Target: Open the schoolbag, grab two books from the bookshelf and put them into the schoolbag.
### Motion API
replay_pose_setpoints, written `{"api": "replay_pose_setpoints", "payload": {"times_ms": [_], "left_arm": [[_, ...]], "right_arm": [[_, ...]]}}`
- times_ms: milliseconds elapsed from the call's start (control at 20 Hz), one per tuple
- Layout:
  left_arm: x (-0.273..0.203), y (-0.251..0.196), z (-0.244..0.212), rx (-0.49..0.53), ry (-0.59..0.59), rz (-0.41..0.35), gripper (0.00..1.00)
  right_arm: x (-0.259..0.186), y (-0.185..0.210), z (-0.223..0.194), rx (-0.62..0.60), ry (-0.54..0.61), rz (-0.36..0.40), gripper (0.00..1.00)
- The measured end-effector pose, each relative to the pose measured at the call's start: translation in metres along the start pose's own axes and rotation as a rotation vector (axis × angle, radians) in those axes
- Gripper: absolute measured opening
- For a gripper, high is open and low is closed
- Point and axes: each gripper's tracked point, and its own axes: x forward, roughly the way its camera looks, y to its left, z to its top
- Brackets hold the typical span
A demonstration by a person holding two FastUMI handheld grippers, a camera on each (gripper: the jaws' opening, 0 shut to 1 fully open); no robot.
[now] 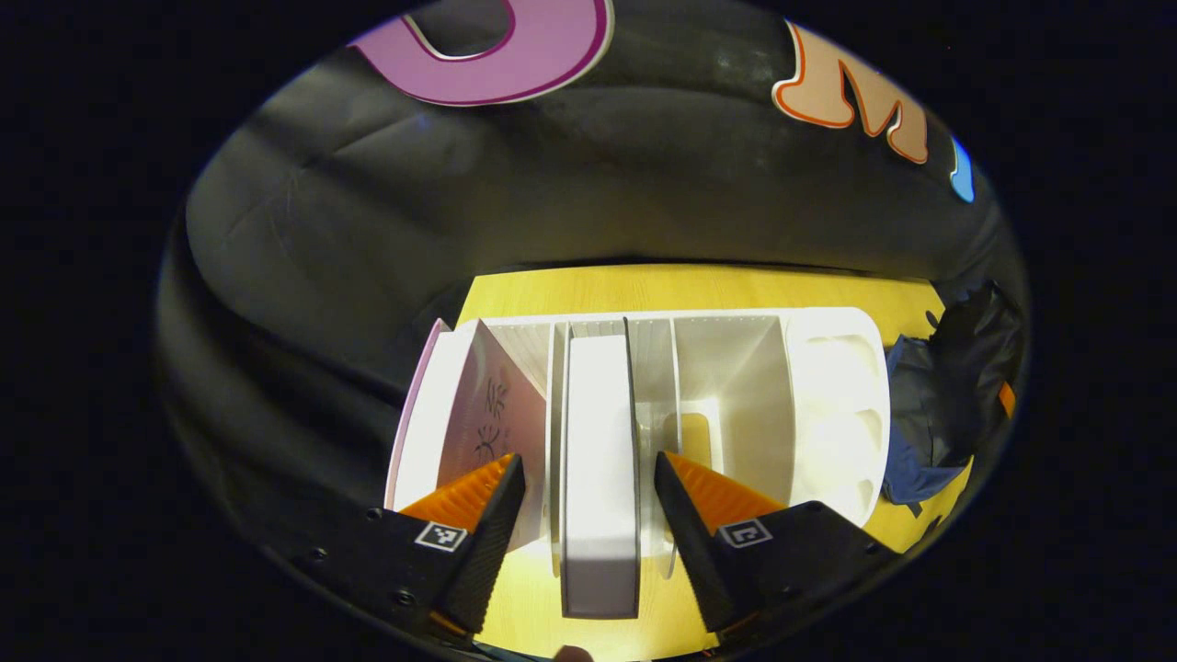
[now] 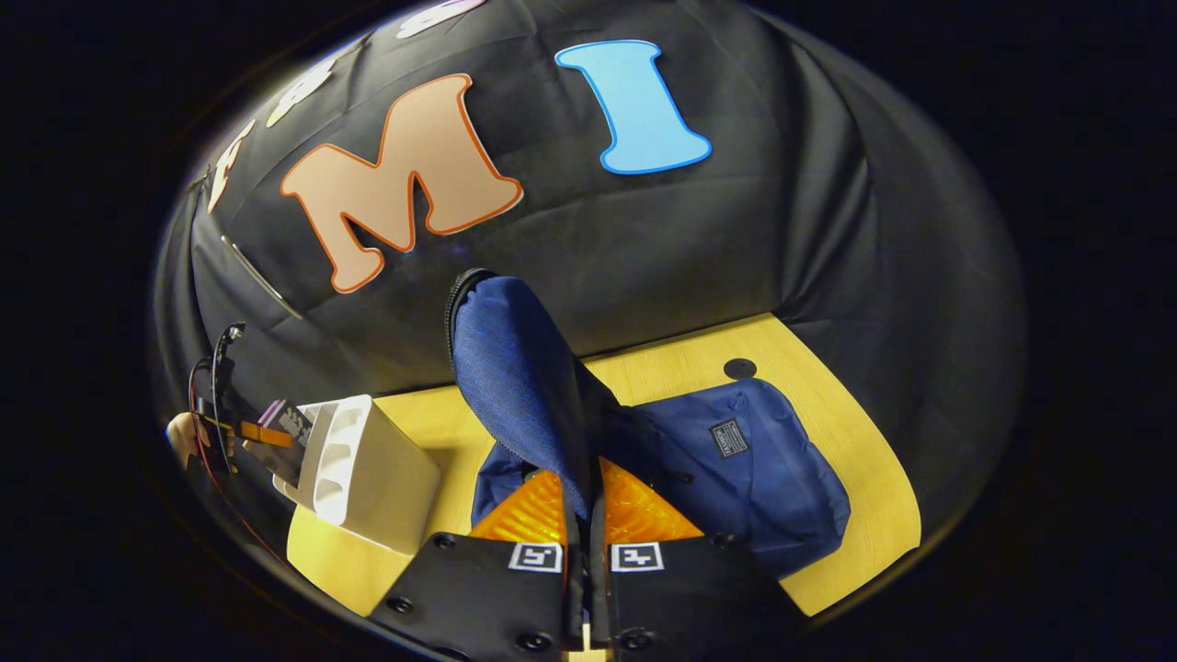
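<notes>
Left gripper view looks down on a white bookshelf [image 1: 644, 405] standing on a yellow table [image 1: 588, 290], with the left gripper [image 1: 588, 496] held over its near side. Its fingers stand well apart, one on each side of a thick white book [image 1: 599, 469] that stands upright in a middle slot; neither finger touches the book as far as I can tell. A second book [image 1: 492, 405], with a pale pink cover, leans in the slot to the left. So I count two books on the shelf, which is the number the task asks for. The slots to the right hold nothing that I can see. Part of the dark blue schoolbag [image 1: 929, 405] lies on the table just right of the shelf.

Right gripper view shows the right gripper [image 2: 586, 515] with its fingers together, clamped on the bag's flap [image 2: 515, 377], which is lifted upright so the bag [image 2: 745, 469] is held open. The shelf [image 2: 363, 469] stands to the left of the bag, with the other gripper [image 2: 248, 428] at its far end.

Judging by this, the bag is open and the step in hand is the grasp of the first book. The next move calls for closing the left fingers squarely on the white book, lifting it straight up out of its slot, then carrying it right to the open bag while the flap is kept up
</notes>
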Motion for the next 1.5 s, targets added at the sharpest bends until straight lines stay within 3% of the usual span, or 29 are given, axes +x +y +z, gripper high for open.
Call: {"api": "replay_pose_setpoints", "payload": {"times_ms": [50,250,1000,1200,1500], "left_arm": [[0.005,0.001,-0.004,0.000,0.022,-0.002,0.67],[0.005,-0.016,-0.010,0.015,0.078,-0.063,0.37],[0.000,-0.008,-0.011,0.016,0.076,-0.079,0.35],[-0.013,0.003,-0.002,0.057,0.035,-0.058,0.35],[-0.045,0.011,0.020,0.018,-0.043,-0.072,0.35]], "right_arm": [[0.000,0.000,0.000,0.005,0.000,-0.001,0.06],[0.001,0.000,0.000,0.008,0.002,-0.003,0.06],[0.002,-0.001,-0.002,0.012,0.010,-0.008,0.05],[0.003,-0.001,-0.001,0.011,0.013,-0.008,0.05],[0.004,-0.002,-0.002,0.018,0.018,-0.003,0.06]]}}
